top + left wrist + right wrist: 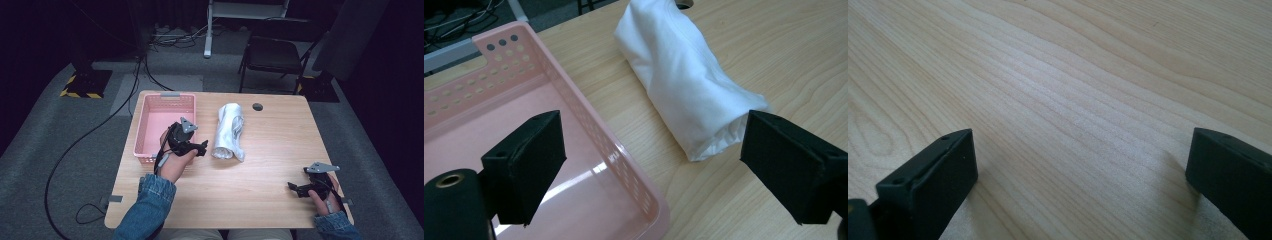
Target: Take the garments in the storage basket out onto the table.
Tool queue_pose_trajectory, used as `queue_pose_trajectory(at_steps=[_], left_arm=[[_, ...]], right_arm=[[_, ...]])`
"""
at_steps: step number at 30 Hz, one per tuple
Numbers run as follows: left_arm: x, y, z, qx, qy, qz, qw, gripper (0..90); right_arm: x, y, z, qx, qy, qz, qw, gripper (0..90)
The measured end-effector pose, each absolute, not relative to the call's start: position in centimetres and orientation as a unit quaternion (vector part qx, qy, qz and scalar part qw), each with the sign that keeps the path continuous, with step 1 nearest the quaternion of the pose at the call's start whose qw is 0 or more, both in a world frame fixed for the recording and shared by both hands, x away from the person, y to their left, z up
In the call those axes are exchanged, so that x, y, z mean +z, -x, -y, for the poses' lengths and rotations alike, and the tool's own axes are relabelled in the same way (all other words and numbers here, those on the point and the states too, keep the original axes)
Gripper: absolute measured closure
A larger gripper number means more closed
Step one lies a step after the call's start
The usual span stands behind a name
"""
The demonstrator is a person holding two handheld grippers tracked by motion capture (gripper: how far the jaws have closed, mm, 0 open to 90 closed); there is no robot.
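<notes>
A rolled white cloth [229, 131] lies on the wooden table [270, 150], just right of a pink plastic basket [162, 116]. My left gripper [200, 146] hovers over the basket's near right corner with its jaws wide apart and nothing between them. In the left gripper view the cloth's near end [704, 100] sits ahead between the jaws, and the basket's rim [624, 160] runs under the left one. My right gripper [296, 189] rests low at the table's near right, open and empty over bare wood [1073, 100].
A round cable hole [257, 106] sits in the table behind the cloth. A black chair [275, 55] and a white stand leg [207, 35] are on the floor beyond the table. Cables [90, 130] trail on the floor at the left.
</notes>
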State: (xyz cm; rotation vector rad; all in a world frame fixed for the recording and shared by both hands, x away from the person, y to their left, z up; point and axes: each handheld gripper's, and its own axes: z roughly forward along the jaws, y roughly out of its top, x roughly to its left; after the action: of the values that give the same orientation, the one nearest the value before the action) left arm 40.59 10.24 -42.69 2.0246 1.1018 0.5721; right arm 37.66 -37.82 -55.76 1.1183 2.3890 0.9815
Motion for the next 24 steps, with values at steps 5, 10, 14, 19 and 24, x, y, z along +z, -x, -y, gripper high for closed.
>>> queue_pose_trajectory(at_steps=[5, 10, 14, 19, 24], left_arm=[[-43.1, -40.2, -10.7, 0.224, -0.789, -0.432, 0.374, 10.4], [-43.5, -39.6, -11.3, 0.228, -0.789, -0.433, 0.373, 10.4], [-43.8, -39.2, -11.8, 0.231, -0.787, -0.436, 0.371, 10.4], [-44.3, -38.8, -12.4, 0.233, -0.786, -0.439, 0.368, 10.4], [-44.5, -38.4, -12.5, 0.246, -0.791, -0.433, 0.355, 10.4]], right_arm=[[-55.8, -37.7, 37.8, 0.344, -0.392, -0.837, 0.163, 0.0], [-55.8, -37.7, 37.8, 0.344, -0.392, -0.837, 0.163, 0.0], [-55.8, -37.7, 37.8, 0.344, -0.392, -0.837, 0.163, 0.0], [-55.8, -37.7, 37.8, 0.344, -0.392, -0.838, 0.163, 0.0], [-55.8, -37.7, 37.8, 0.344, -0.392, -0.837, 0.163, 0.0]])
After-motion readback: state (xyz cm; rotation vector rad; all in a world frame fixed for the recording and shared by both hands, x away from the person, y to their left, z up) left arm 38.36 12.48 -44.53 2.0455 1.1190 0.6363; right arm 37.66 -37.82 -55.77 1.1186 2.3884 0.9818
